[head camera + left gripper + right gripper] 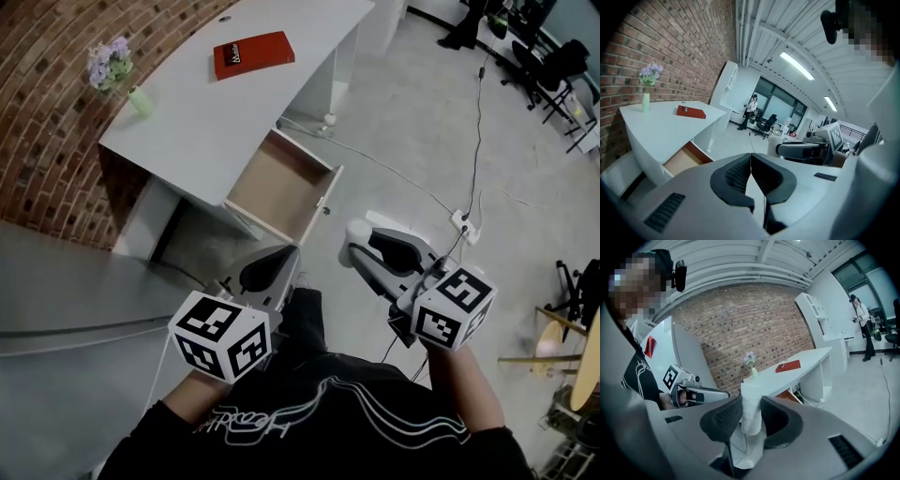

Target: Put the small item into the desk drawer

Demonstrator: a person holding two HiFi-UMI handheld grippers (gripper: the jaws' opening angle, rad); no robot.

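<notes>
My right gripper (750,404) is half closed on the small white item (751,420), its pads pressing both sides. My left gripper (751,158) is closed with nothing in it. The drawer (278,178) stands open under the desk (206,112), well ahead of me. I should carry the item level over the drawer's front edge, lower it inside, and only then part the jaws.

Rough brick wall (47,94), smooth matt white desk (216,122) — drawer (277,183) inside perhaps wooden.
</notes>
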